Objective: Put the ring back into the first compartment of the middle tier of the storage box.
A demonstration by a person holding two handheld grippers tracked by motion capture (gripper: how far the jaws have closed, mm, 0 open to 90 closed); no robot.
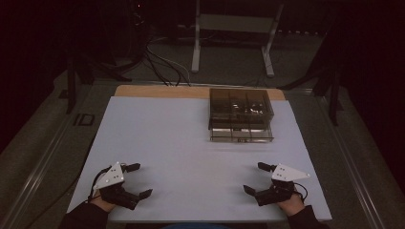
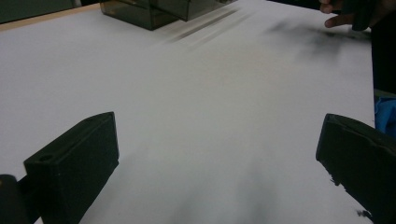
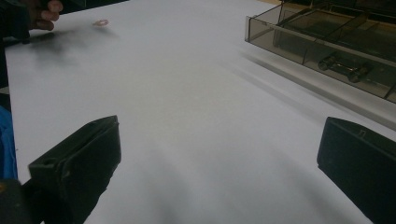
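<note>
My left gripper rests at the near left of the white table top, jaws wide apart with nothing between them. In its own view, my left gripper looks across bare white surface. My right gripper sits at the near right, also open and holding nothing, and in its own view my right gripper faces bare table. A smoky clear compartment box stands at the back right of the table, well beyond both grippers. The box holds small metal parts.
A tiny pale ring lies on the table close to the person's left hand. The person's right hand is far off in the left gripper view. A wooden strip edges the table's back, and a metal stand and cables are behind.
</note>
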